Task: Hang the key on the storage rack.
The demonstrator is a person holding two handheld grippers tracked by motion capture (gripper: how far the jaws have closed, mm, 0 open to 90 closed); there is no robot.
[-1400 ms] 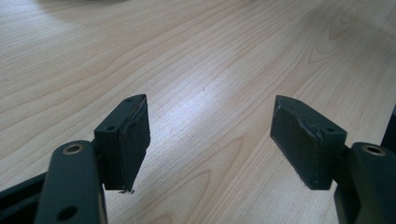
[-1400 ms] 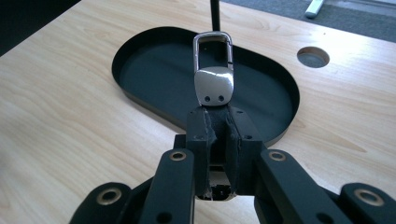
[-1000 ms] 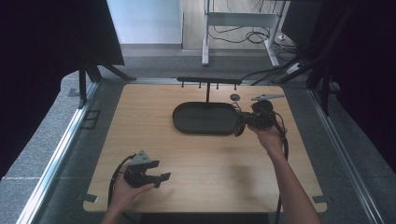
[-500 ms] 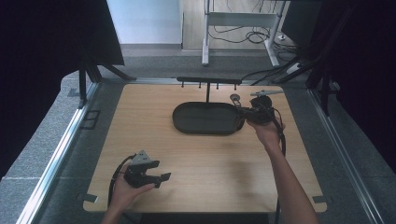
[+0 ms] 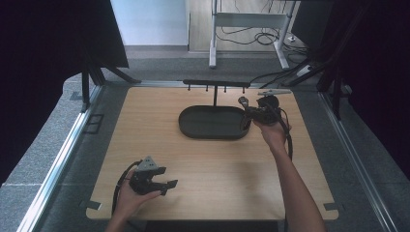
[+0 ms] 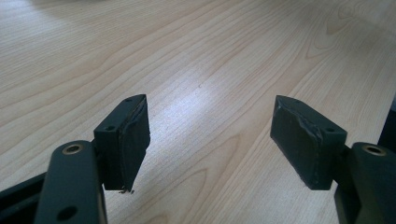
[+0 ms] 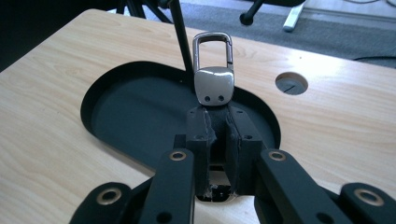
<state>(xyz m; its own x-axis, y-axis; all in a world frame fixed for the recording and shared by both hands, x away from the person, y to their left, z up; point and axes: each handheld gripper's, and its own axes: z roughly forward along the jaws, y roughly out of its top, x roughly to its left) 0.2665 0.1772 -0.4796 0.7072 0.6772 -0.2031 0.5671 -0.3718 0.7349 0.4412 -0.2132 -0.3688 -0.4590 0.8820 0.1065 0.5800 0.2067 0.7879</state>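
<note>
The right tool [image 7: 215, 122] was clamped on a key fob [image 7: 213, 81], a silver clasp on a dark strap, with the jaws nearly together and the clasp standing up above them. In the high view the fob [image 5: 243, 102] was held at about 3 o'clock of the tray [image 5: 212, 134], just over its right rim and near the rack [image 5: 216, 84] with small hooks behind it. Compared with a second before, the right tool [image 5: 247, 114] had been raised slightly and carried toward the rack, at 12 o'clock. This suggests the fob was being brought to a hook for hanging, a step not yet done. The left tool [image 5: 167, 184] lay low on the surface [image 5: 217, 169] at 7 o'clock, unmoved; its jaws stood wide apart with nothing between them.
</note>
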